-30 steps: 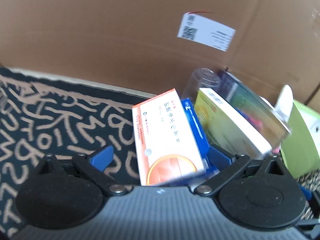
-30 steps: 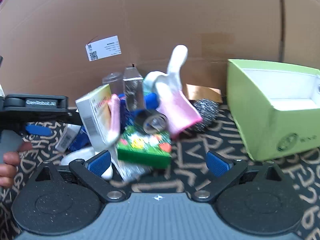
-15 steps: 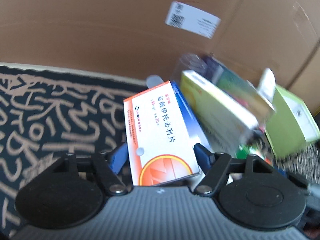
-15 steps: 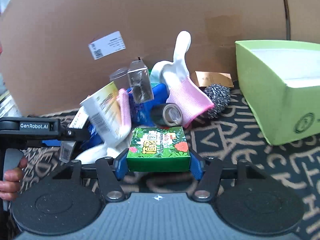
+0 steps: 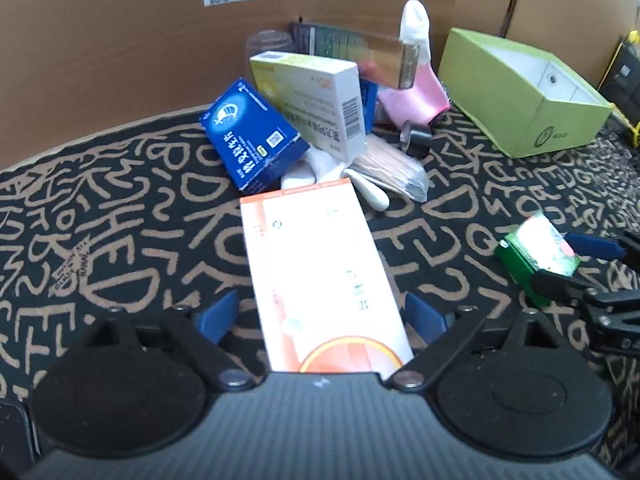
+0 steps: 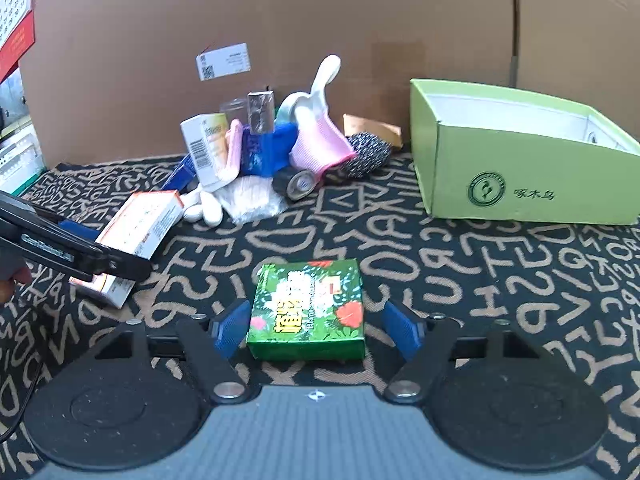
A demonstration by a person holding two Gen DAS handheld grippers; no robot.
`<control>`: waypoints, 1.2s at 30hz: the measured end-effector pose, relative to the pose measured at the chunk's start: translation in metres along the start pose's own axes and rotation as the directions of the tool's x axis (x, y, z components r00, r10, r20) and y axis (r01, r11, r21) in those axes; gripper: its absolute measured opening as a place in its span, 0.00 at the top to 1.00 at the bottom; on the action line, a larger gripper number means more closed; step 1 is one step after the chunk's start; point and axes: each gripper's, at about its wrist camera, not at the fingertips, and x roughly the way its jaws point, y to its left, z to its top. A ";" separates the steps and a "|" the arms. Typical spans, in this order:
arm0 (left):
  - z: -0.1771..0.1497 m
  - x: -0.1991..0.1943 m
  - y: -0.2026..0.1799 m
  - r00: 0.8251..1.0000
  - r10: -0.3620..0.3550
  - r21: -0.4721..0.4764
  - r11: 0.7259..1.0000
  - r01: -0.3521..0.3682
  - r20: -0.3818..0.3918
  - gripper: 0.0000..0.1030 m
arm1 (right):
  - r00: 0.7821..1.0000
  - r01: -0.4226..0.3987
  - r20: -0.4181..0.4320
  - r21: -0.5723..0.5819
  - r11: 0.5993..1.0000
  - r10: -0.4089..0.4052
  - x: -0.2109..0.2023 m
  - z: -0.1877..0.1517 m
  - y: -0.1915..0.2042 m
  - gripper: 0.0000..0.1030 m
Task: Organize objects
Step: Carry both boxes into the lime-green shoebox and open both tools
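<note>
My left gripper (image 5: 320,314) is open around an orange-and-white medicine box (image 5: 316,276) that lies flat on the patterned cloth; gaps show on both sides. The same box shows in the right wrist view (image 6: 138,226) under the left gripper's fingers. My right gripper (image 6: 316,326) is open around a green floral box (image 6: 308,306) resting on the cloth, pads apart from its sides. That green box shows in the left wrist view (image 5: 536,252). A pile sits at the back: a blue box (image 5: 252,138), a white-yellow box (image 5: 316,100), a pink brush (image 6: 320,140).
A light green open carton (image 6: 516,160) stands at the right. A cardboard wall (image 6: 320,20) closes the back. In the pile are a steel scourer (image 6: 368,154), a tape roll (image 6: 298,182), white gloves (image 6: 204,206) and a silver box (image 6: 261,112). Patterned cloth (image 6: 480,280) covers the table.
Both grippers pulled their boxes back from the pile, set them on the cloth, and opened. The left moved left and nearer; the green box now lies mid-cloth.
</note>
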 end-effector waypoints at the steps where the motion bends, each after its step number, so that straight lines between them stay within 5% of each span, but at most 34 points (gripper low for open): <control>1: 0.000 0.002 -0.002 1.000 -0.001 0.004 1.000 0.001 -0.002 0.13 | 1.000 -0.004 0.001 0.005 1.000 0.004 0.001 0.000 0.000 0.25; 3: -0.003 0.001 -0.004 1.000 0.012 0.022 1.000 -0.012 0.002 0.19 | 1.000 -0.010 -0.005 0.010 1.000 0.010 0.005 0.001 0.000 0.25; 7: -0.004 0.006 -0.004 0.998 0.067 0.027 0.997 -0.067 0.016 0.14 | 1.000 -0.005 -0.015 -0.009 1.000 0.005 0.013 -0.002 0.007 0.25; 9: -0.004 0.006 -0.007 0.997 0.077 0.035 0.996 -0.077 0.023 0.17 | 1.000 0.020 -0.007 -0.050 0.999 -0.020 0.015 -0.004 0.012 0.34; 12: -0.003 0.001 -0.016 0.998 0.063 0.064 0.996 -0.065 0.027 0.31 | 1.000 0.023 0.004 -0.071 0.997 -0.022 0.014 -0.004 0.012 0.37; 19: 0.007 -0.019 -0.057 0.997 -0.047 0.160 0.986 0.038 0.055 0.32 | 0.999 0.008 0.047 -0.032 0.999 -0.007 -0.002 -0.004 -0.008 0.37; 26: 0.077 -0.040 -0.101 0.963 -0.239 0.176 0.960 0.215 0.122 0.32 | 0.968 0.135 0.215 -0.026 0.990 -0.127 -0.032 0.033 -0.050 0.37; 32: 0.154 -0.027 -0.142 0.937 -0.302 0.123 0.951 0.284 0.176 0.32 | 0.921 0.268 0.308 -0.052 0.962 -0.240 -0.020 0.073 -0.091 0.37; 36: 0.196 0.002 -0.173 0.943 -0.263 0.081 0.965 0.251 0.206 0.32 | 0.905 0.313 0.312 -0.029 0.949 -0.288 0.004 0.096 -0.124 0.37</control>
